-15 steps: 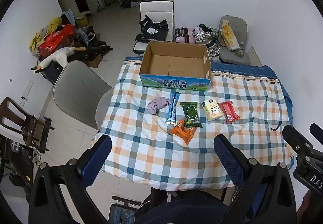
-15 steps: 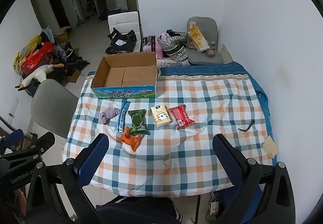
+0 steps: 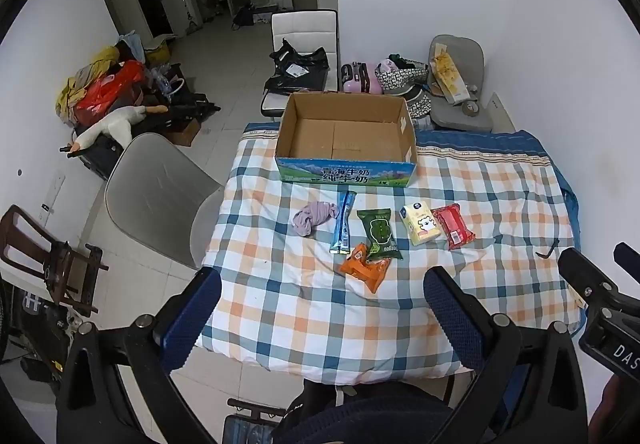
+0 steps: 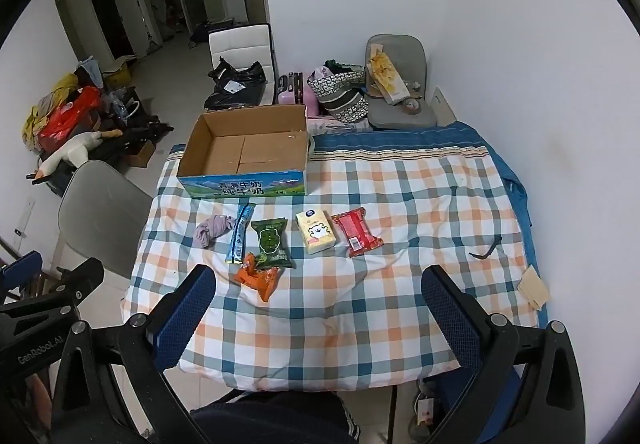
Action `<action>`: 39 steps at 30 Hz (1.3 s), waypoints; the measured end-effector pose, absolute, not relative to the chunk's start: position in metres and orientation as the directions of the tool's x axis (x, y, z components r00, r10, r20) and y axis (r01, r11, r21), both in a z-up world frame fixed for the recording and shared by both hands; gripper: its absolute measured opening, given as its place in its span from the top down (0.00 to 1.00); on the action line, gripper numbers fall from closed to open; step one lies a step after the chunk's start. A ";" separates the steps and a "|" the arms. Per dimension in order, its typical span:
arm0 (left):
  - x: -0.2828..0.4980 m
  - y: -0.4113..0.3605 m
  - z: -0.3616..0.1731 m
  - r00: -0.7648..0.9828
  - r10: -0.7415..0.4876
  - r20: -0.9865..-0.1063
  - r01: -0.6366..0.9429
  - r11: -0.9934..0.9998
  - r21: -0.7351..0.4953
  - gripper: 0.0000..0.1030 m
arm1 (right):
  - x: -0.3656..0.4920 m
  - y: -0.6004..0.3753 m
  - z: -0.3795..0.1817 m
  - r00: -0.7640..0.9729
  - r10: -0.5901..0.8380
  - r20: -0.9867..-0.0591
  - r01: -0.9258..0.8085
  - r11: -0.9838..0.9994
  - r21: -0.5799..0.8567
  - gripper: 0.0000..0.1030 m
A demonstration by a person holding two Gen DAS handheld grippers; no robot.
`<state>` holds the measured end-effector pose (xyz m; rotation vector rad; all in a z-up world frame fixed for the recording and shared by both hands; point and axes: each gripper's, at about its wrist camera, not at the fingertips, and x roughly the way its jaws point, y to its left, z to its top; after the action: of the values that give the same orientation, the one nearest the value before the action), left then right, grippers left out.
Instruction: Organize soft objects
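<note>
Checked table [image 3: 304, 328], frame centre | box [image 3: 348, 142] empty at upper centre | cloth [image 3: 314, 217], blue stick [image 3: 343, 222], green [image 3: 380, 234], orange [image 3: 366, 268], yellow [image 3: 420, 224], red [image 3: 454, 226] packs in a row below it: light, crushable, slick film, so pinch mid-body | left gripper [image 3: 320, 312] and right gripper [image 4: 316, 308] both wide, empty

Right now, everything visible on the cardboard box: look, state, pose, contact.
The cardboard box is an open-topped brown corrugated carton with no lid or flaps showing. Its inside holds nothing, and its floor shows flat panel seams. The near outer wall carries a blue-green printed landscape with white Chinese lettering. It sits upright and level at the far end of the checked tablecloth, apart from the row of packets in front. Neither gripper touches it: the left gripper and the right gripper both hang open, well short of it.
</note>
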<state>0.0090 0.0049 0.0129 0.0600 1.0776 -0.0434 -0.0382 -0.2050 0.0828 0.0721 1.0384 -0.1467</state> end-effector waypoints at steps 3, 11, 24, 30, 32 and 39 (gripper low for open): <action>0.011 0.005 0.014 0.474 -0.006 -0.880 0.068 0.997 0.030 0.00 | -0.038 -0.206 0.085 0.500 -0.087 -0.862 0.155 0.988 -0.010 0.00; 0.006 0.005 0.011 0.481 -0.006 -0.877 0.074 0.997 0.034 0.00 | -0.039 -0.205 0.084 0.503 -0.085 -0.860 0.154 0.988 -0.008 0.00; 0.013 0.005 0.016 0.486 -0.012 -0.874 0.086 0.996 0.034 0.00 | -0.040 -0.207 0.085 0.504 -0.088 -0.859 0.159 0.987 -0.008 0.00; 0.013 0.005 0.017 0.489 -0.010 -0.872 0.084 0.996 0.036 0.00 | -0.039 -0.207 0.089 0.511 -0.089 -0.855 0.158 0.987 -0.009 0.00; 0.016 0.005 0.019 0.493 -0.009 -0.870 0.082 0.996 0.036 0.00 | -0.039 -0.207 0.090 0.514 -0.089 -0.853 0.158 0.987 -0.008 0.00; 0.018 0.004 0.022 0.495 -0.010 -0.869 0.083 0.996 0.036 0.00 | -0.039 -0.207 0.091 0.515 -0.089 -0.853 0.159 0.987 -0.007 0.00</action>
<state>0.0185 0.0044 0.0216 0.0768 1.0514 -0.0565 -0.0387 -0.2070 0.0913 0.0755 1.0194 -0.1488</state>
